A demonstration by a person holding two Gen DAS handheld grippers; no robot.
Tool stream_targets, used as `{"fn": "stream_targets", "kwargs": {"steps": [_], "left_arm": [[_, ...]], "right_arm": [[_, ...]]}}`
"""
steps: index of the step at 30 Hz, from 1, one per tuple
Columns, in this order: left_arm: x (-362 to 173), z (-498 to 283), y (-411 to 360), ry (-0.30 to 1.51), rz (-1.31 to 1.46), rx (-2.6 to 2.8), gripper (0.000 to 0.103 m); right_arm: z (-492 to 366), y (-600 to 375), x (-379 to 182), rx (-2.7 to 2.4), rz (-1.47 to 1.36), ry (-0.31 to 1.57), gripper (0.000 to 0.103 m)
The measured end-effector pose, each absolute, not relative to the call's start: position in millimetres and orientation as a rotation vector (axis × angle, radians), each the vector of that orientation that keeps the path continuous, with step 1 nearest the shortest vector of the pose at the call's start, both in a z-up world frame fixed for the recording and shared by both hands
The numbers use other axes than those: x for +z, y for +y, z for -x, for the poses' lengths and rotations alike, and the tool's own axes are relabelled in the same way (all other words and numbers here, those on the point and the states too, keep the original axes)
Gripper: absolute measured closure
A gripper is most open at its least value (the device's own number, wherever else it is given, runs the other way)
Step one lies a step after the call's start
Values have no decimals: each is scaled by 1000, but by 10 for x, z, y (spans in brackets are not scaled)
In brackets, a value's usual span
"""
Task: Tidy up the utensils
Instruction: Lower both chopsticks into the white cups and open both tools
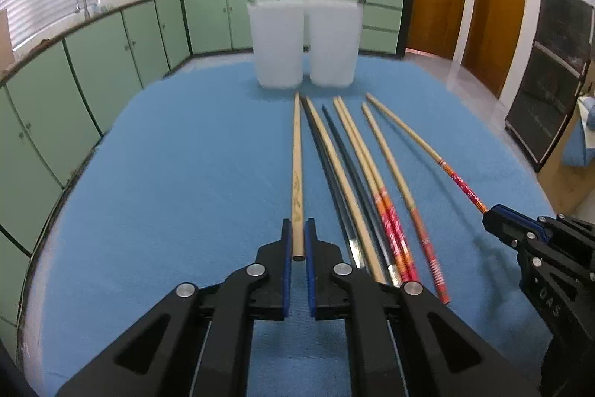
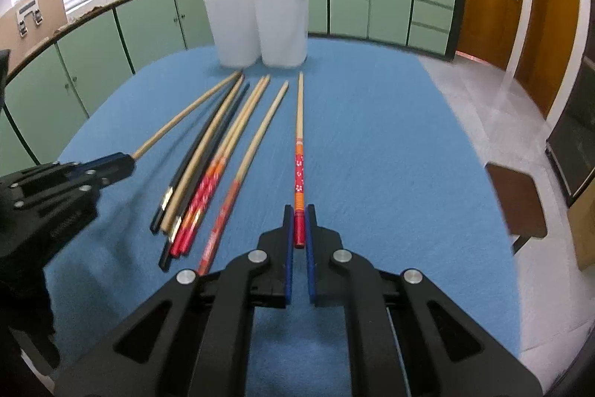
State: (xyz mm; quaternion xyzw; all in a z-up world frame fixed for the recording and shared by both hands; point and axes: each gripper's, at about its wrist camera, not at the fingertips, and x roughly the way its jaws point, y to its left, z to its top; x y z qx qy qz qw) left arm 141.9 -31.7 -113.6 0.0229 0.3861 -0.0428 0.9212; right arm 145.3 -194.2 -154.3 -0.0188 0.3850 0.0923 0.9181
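Note:
My left gripper (image 1: 298, 233) is shut on the thick end of a plain wooden chopstick (image 1: 296, 155); it also shows in the right wrist view (image 2: 122, 160). My right gripper (image 2: 299, 214) is shut on the red end of a red-and-orange chopstick (image 2: 299, 136); it also shows in the left wrist view (image 1: 491, 216). Both held chopsticks point toward two white translucent containers (image 1: 277, 39) (image 1: 333, 39) at the far side of the blue table (image 1: 167, 173). Several more chopsticks (image 1: 364, 173), wooden, black and red-ended, lie between the grippers.
Green kitchen cabinets (image 1: 111, 54) curve around the left and back. Wooden doors (image 1: 498, 6) stand at the right. A dark stool (image 2: 517, 203) sits on the floor by the table's right edge (image 2: 494, 211).

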Motion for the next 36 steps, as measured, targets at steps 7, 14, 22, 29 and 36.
{"fn": "stream_targets", "kwargs": {"steps": [7, 14, 22, 29, 36], "left_arm": [[-549, -1368, -197, 653, -42, -79, 96], [16, -1504, -116, 531, -19, -103, 96], [378, -1809, -29, 473, 13, -140, 96], [579, -2198, 44, 457, 54, -182, 96], [1000, -2433, 51, 366, 68, -213, 96]], "right_arm": [[-1491, -2039, -1044, 210, 23, 693, 98], [-1672, -2113, -478, 270, -6, 631, 98], [-1990, -2146, 54, 309, -8, 564, 98], [-2352, -2103, 514, 340, 21, 501, 98], [-2696, -2105, 1042, 390, -17, 430, 98]]}}
